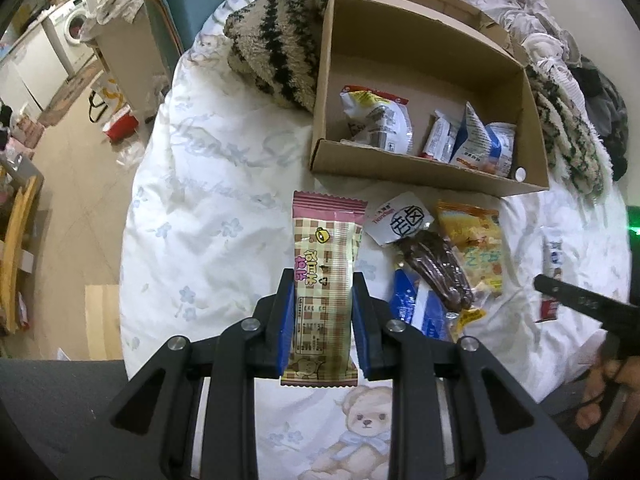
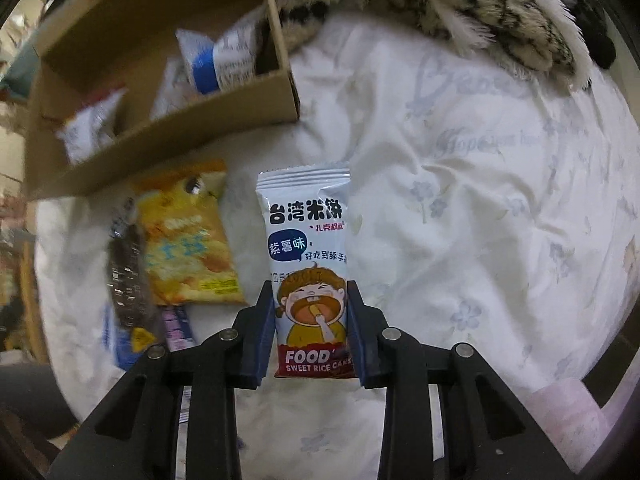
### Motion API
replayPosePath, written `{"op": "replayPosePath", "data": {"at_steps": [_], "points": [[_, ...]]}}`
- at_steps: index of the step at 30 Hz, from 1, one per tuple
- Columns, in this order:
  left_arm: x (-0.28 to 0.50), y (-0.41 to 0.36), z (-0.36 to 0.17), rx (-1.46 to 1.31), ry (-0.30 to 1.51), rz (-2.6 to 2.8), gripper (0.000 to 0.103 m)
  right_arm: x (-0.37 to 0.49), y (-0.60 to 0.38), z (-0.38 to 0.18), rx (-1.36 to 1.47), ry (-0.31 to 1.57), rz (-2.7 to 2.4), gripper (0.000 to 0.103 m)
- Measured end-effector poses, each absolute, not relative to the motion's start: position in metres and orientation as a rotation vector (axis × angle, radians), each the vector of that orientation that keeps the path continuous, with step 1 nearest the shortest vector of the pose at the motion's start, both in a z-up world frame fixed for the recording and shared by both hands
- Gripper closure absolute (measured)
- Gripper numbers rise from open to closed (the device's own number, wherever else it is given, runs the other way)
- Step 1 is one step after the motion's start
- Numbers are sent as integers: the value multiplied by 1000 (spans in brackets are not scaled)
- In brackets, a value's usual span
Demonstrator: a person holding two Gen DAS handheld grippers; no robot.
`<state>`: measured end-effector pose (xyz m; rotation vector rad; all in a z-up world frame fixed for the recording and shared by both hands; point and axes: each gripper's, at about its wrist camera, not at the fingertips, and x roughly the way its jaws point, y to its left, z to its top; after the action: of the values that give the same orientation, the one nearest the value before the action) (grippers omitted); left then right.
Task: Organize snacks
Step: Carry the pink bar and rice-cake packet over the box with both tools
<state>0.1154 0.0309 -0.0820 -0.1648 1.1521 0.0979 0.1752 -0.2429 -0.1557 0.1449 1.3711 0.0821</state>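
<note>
Partway through, judging by the layout: sitting already inside the cardboard box point(image 1: 424, 92) at the upper right of the left wrist view, several sealed packets point(image 1: 432, 128) in white, blue and orange, slumping against the near wall. Waiting outside on the bed point(image 1: 224, 184), just below the box at centre right, a small loose heap: a yellow crinkly bag point(image 1: 474, 248), a clear pouch of dark brown sticks point(image 1: 432, 270) lying across it, and a blue-and-white wrapper point(image 1: 416, 308) underneath. Clamping firmly on the sides of a long pink-and-cream checked bar point(image 1: 326, 280), the left gripper point(image 1: 322, 308), holding it upright at lower centre with the crimped top end free. Pinching likewise in the right wrist view, the right gripper point(image 2: 310, 320), closing on a glossy white rice cake packet point(image 2: 308, 264) with a cartoon face, standing upright at centre, with the box point(image 2: 160, 60) showing blurred at upper left. Looking light, puffy and slippery, all that foil and film; looking stiff and matte, the corrugated box walls; looking soft and wrinkled, the floral quilt beneath. Bunching behind the box at the top, a shaggy striped blanket point(image 1: 276, 44). Remaining, seemingly: dropping both held snacks in and clearing the heap.
</note>
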Motion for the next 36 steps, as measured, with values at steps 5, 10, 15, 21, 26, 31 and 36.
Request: {"op": "replayPosePath", "data": {"at_steps": [5,10,15,21,26,31,36], "points": [[111,35,-79,-157,1115,105,81,166,-244,-137,150,1315,165,69],[108,37,-75,-125,1078,126,81,161,-225,-109,169,1222,292,69],[109,37,-79,-99,1074,141,81,159,-224,-84,226,1126,366,69],[108,36,-72,-78,1029,136,81,157,-221,-53,281,1002,444,69],[111,36,-56,-87,986,129,81,160,-223,-33,327,914,466,69],[125,28,-38,-98,962,109,81,164,-234,-15,384,826,464,69],[152,14,-17,-44,913,64,81,181,-245,-6,398,785,434,69]]}}
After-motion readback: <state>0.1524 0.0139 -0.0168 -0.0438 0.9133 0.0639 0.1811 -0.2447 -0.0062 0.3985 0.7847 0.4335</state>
